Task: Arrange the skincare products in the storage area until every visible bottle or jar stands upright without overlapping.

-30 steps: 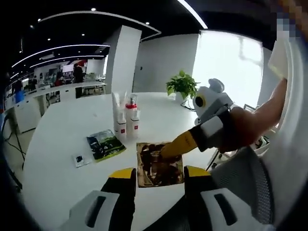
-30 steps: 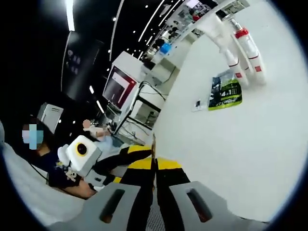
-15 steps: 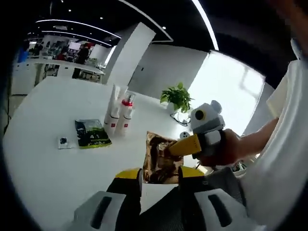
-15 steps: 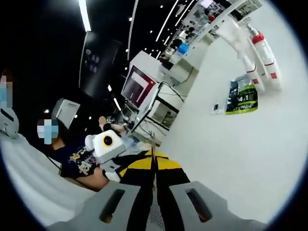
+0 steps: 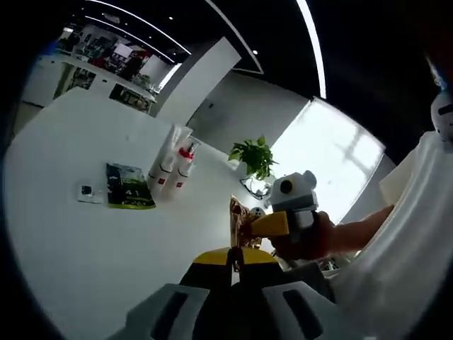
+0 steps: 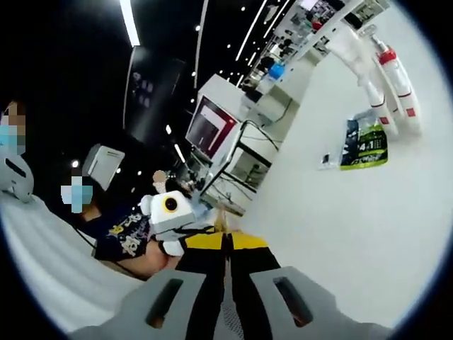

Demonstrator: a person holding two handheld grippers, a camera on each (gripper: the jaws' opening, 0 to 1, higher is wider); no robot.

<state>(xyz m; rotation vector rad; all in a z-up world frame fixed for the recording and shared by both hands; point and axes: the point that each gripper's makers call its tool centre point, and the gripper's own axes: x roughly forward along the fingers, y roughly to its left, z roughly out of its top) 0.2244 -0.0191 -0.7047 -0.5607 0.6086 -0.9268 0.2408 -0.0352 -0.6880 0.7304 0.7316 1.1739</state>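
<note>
A brown and gold sachet (image 5: 238, 216) is held edge-on above the white table (image 5: 92, 241). My left gripper (image 5: 234, 259) is shut on its lower edge. My right gripper (image 5: 256, 224) comes in from the right, held by a hand, and is shut on the same sachet. In the right gripper view, my right gripper (image 6: 227, 239) has its jaws together on the sachet's thin edge (image 6: 225, 224), with the left gripper (image 6: 185, 234) just to its left. Several white bottles with red caps (image 5: 173, 166) stand upright together farther along the table (image 6: 393, 74).
A green and black sachet (image 5: 127, 187) lies flat near the bottles (image 6: 364, 144), with a small card (image 5: 86, 191) beside it. A potted plant (image 5: 251, 152) stands at the far table edge. Seated people and desks with monitors (image 6: 205, 127) lie beyond the table.
My left gripper's jaws went from wide open to shut on the brown sachet, which now stands edge-on instead of facing the left camera. Both views have tilted with the hands.
</note>
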